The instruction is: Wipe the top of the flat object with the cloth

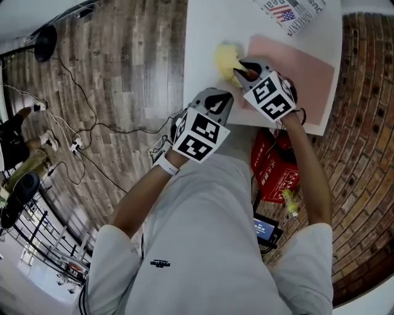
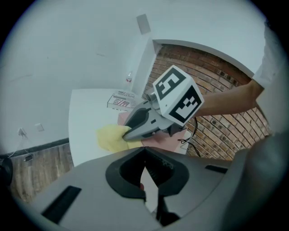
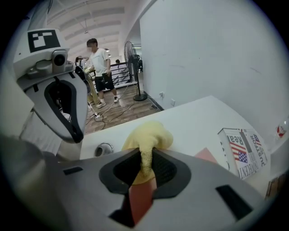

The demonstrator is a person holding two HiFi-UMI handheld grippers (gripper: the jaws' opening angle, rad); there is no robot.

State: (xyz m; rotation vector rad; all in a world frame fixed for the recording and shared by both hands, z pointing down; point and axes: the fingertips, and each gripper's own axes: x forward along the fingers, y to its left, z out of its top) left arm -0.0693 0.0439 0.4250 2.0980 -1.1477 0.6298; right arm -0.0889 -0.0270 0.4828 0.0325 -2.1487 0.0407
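White surface [image 1: 203,37] with a pink sheet [image 1: 308,67] and a yellow cloth [image 1: 226,58]
Fingers of the right gripper [image 3: 145,151] are clamped on the yellow cloth, which lies bunched at the pink sheet's edge, partly on the bare surface. Near the surface's edge, the left gripper [image 2: 144,151] has its fingers closed together on nothing. Beyond the sheet sits a printed box [image 1: 292,12].

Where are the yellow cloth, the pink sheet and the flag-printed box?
yellow cloth [image 1: 226,58], head view, bunched middle.
pink sheet [image 1: 311,74], head view, bare top surface.
flag-printed box [image 3: 244,153], right gripper view, printed side.
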